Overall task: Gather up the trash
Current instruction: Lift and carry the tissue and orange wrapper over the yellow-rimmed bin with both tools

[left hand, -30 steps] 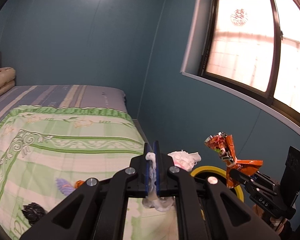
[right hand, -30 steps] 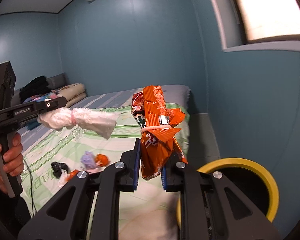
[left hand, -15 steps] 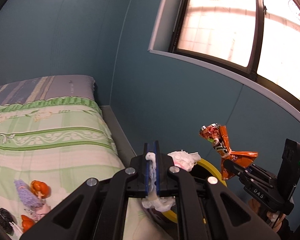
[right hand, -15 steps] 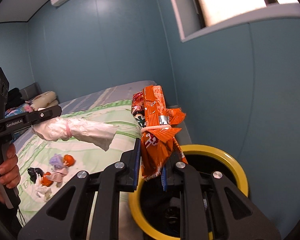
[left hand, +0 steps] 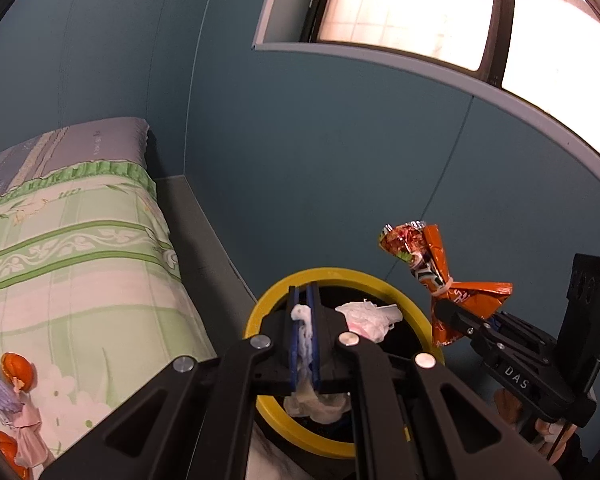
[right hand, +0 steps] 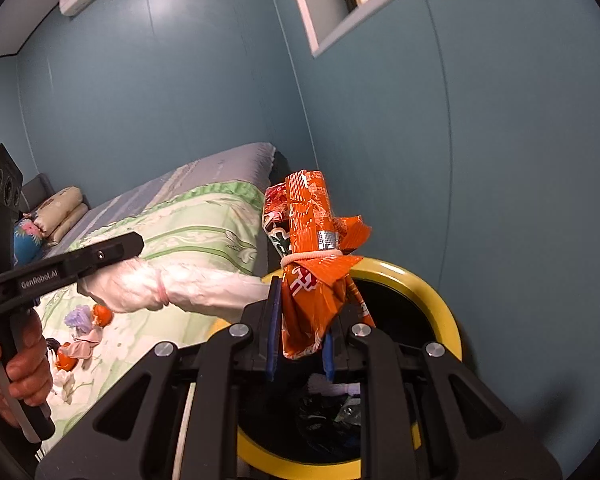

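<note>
My left gripper [left hand: 305, 300] is shut on a white plastic bag [left hand: 370, 318] tied with a pink band; the bag [right hand: 172, 292] sticks out over the rim of a yellow-rimmed trash bin [left hand: 410, 308]. My right gripper [right hand: 298, 328] is shut on a crumpled orange snack wrapper [right hand: 312, 240] bound with a rubber band, held upright above the same bin [right hand: 448, 320]. In the left wrist view the wrapper [left hand: 436, 264] and right gripper [left hand: 452, 314] hang at the bin's right side. Dark trash lies inside the bin.
A bed with a green flowered cover [left hand: 72, 248] lies left of the bin, and small dolls [right hand: 86, 324] and scraps rest on it. A blue wall stands close behind the bin, with a window [left hand: 420, 8] above. A hand [right hand: 16, 364] grips the left gripper's handle.
Both grippers swung right from over the bed and dropped toward the bin, which now sits directly under them. Both keep hold of their trash.
</note>
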{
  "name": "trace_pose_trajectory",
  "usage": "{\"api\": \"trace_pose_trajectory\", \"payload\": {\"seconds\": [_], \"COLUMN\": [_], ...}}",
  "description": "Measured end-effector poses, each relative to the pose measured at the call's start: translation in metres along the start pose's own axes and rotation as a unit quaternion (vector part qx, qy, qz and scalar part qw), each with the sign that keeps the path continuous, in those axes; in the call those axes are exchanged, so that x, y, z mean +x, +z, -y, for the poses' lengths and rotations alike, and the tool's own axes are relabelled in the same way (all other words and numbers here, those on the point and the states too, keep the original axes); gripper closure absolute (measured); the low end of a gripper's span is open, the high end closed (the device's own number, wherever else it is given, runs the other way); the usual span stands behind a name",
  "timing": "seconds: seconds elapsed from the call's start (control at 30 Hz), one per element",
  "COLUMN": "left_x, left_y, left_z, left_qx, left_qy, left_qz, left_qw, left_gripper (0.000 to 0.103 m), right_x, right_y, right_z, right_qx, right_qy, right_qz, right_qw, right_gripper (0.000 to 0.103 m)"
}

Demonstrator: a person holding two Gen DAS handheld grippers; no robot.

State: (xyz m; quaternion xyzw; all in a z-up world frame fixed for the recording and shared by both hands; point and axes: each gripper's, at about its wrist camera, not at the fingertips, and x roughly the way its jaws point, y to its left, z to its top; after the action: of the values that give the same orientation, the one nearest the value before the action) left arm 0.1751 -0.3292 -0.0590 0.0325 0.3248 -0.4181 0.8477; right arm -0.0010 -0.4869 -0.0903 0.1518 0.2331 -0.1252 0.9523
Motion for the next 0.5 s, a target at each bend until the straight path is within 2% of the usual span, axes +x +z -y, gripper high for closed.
{"api": "trace_pose_trajectory", "payload": {"seconds": [0.23, 0.5], "left_x": [0.034, 0.057], "left_y": [-0.012, -0.022], "left_z": [0.004, 0.013], "left_qx": [0.003, 0.002], "left_qy": [-0.001, -0.002], "left_qz": [-0.036, -0.056], "left_qw": [0.9994, 0.9984], "left_gripper": [0.099, 0.099], "right_x": [0.011, 0.026], "right_y": [-0.003, 0.001], "right_z": [0.008, 0.018], "right_qx": [0.010, 0.022], "right_qy": [-0.007, -0.012], "right_qz": [-0.012, -0.028], "right_qw": [1.000, 0.999], "right_gripper": [0.087, 0.086]}}
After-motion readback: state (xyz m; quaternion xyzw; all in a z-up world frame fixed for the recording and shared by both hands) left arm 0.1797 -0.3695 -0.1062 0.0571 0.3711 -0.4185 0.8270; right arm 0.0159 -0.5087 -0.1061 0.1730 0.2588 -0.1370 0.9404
